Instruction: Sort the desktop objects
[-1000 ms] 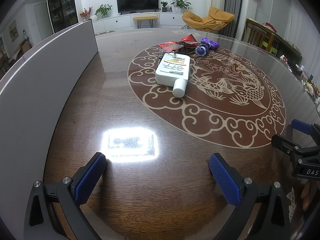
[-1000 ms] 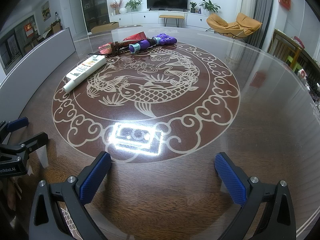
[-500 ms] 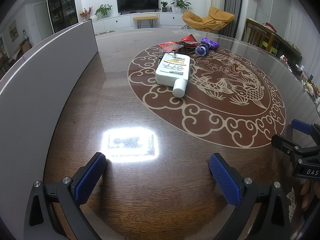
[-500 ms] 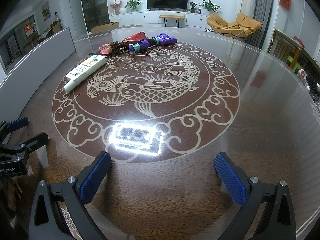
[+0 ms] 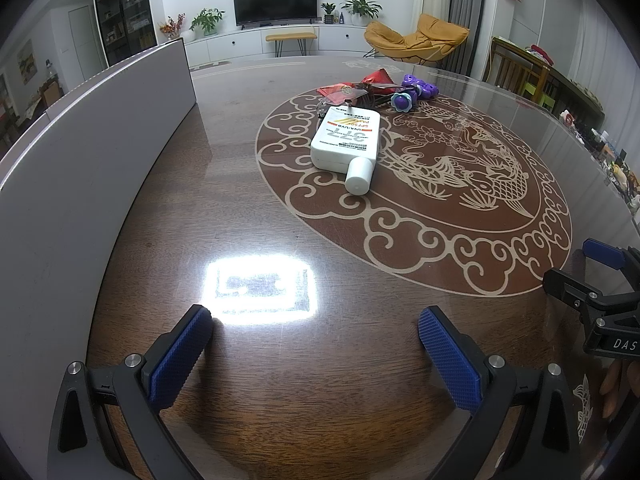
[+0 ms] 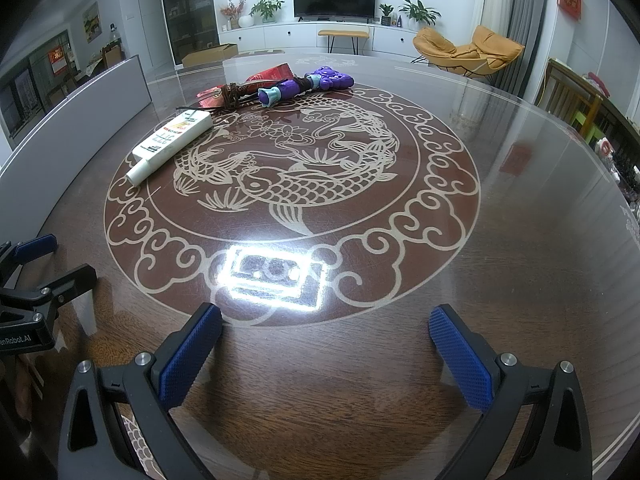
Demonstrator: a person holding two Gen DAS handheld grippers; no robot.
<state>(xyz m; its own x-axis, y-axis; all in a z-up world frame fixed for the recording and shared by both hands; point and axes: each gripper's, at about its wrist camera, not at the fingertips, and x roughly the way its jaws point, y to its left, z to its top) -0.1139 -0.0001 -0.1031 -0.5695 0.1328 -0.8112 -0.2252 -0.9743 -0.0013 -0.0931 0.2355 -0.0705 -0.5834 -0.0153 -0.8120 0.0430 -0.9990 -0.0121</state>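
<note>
A white flat bottle (image 5: 347, 143) with a round cap lies on the dark round table, also in the right wrist view (image 6: 171, 143). Behind it lie a purple toy (image 5: 412, 94) (image 6: 304, 83), red packets (image 5: 375, 78) (image 6: 269, 75) and a brown cord bundle (image 6: 231, 93). My left gripper (image 5: 315, 334) is open and empty, low over the near table. My right gripper (image 6: 326, 332) is open and empty, also far from the objects.
A long grey box wall (image 5: 92, 136) runs along the table's left side, also in the right wrist view (image 6: 72, 120). The table top (image 6: 500, 208) has a carp inlay and bright lamp glare. Chairs and clutter stand beyond the right edge (image 5: 560, 92).
</note>
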